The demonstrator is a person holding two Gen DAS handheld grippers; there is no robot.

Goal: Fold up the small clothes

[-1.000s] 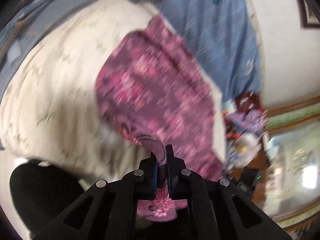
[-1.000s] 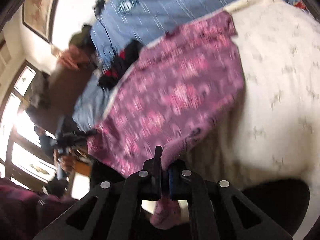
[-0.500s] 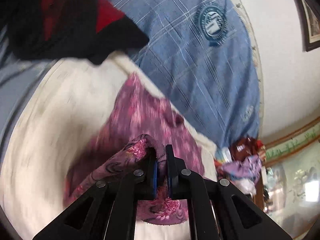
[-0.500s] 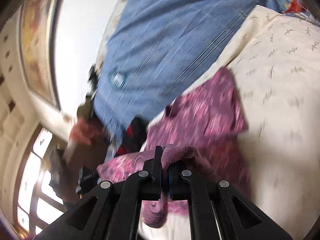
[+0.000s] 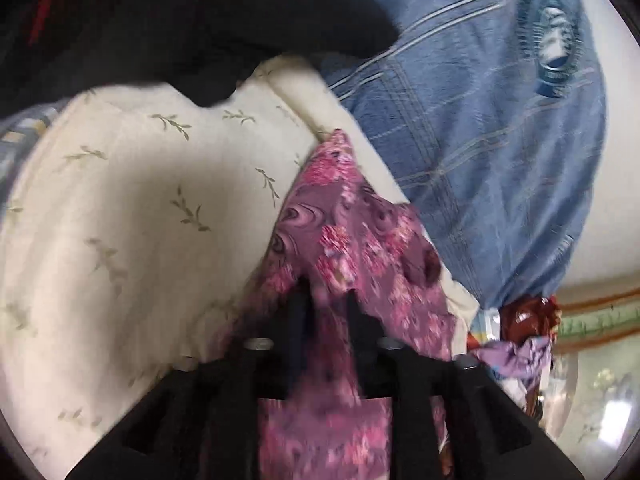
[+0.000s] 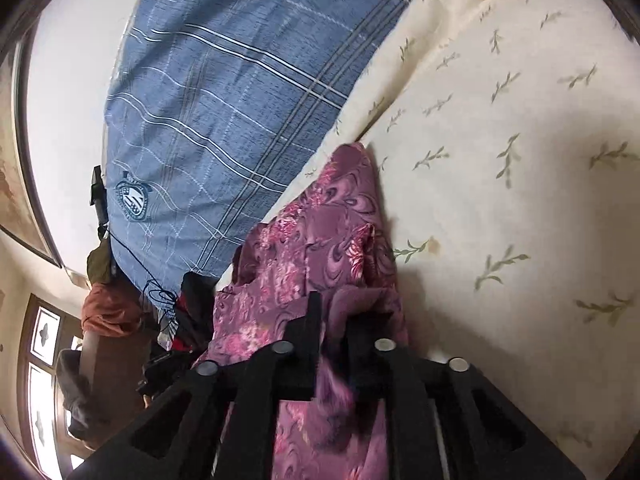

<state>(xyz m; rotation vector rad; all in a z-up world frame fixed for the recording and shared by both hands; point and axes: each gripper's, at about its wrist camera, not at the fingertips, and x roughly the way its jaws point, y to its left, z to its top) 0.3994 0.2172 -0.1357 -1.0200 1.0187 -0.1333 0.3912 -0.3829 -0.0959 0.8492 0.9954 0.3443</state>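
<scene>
A cream bed cover with small green leaf prints (image 6: 500, 128) lay under everything, with a blue checked pillow (image 6: 208, 92) beside it. A purple flowered cloth garment (image 6: 320, 236) lay bunched on the cover. The left tongs (image 5: 324, 308) and the right tongs (image 6: 332, 312) both stood a little apart, with garment cloth loose between their fingers and spreading out ahead.

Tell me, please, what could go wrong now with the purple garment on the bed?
1. Both grippers, left and right, have opened with the garment between their fingers; it may snag when they withdraw, undoing the fold.
2. The garment lies near the cream cover's edge, beside the blue blanket; it might slide off.
</scene>
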